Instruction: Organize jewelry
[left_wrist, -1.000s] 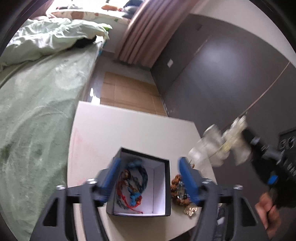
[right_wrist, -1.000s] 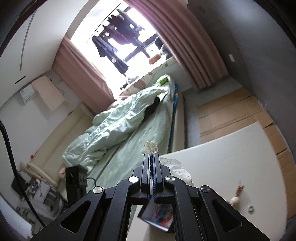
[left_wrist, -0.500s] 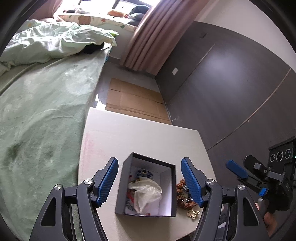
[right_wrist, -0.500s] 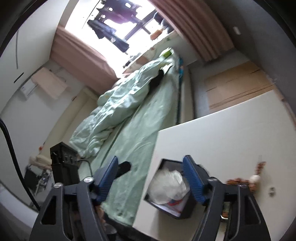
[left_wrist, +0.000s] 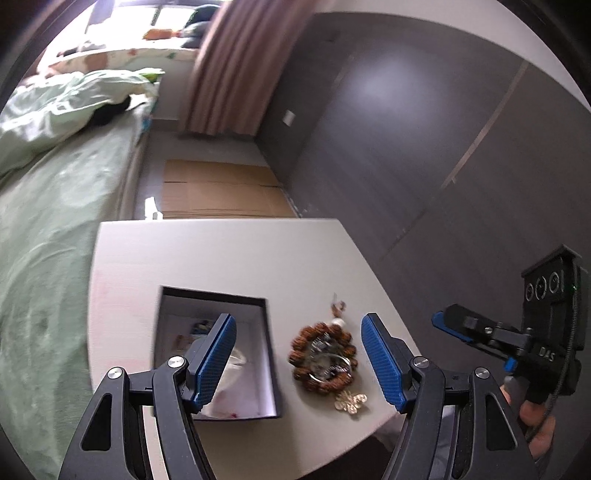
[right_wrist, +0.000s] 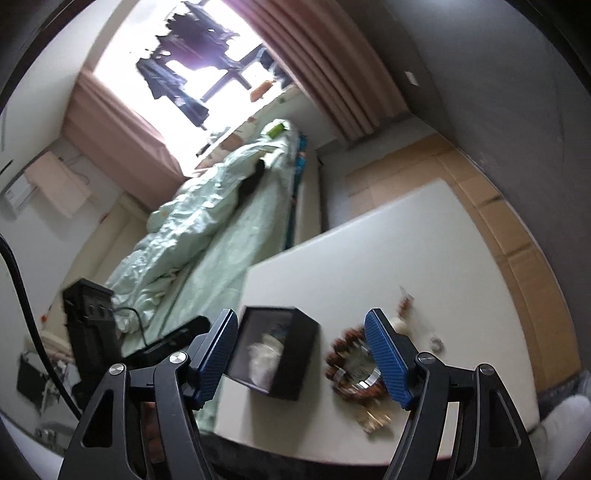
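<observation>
While both tools hang above the near end of the white table (left_wrist: 221, 254), neither holds anything: the left gripper (left_wrist: 299, 363) stands wide open, and the right gripper (right_wrist: 301, 356) is spread just as wide. Between them on the table sits a black box (left_wrist: 271, 354) with a white lining, open at the top so pieces can be dropped straight in. A crumpled clear bag (right_wrist: 264, 356) already lies inside, over some coloured items too blurred to name. Just beside the box, on its right and apart from its wall, lies the brown bead bracelet (left_wrist: 323, 360) with a silver bangle (right_wrist: 356, 373) resting on it and a small gold charm (left_wrist: 350, 400) at its near edge. A pale bead with a short tassel (left_wrist: 338, 314) trails off the far side, and a tiny ring (right_wrist: 437, 345) lies further right. Judging by the spread fingers framing that heap, the bracelet looks the likely next pick for the box.
</observation>
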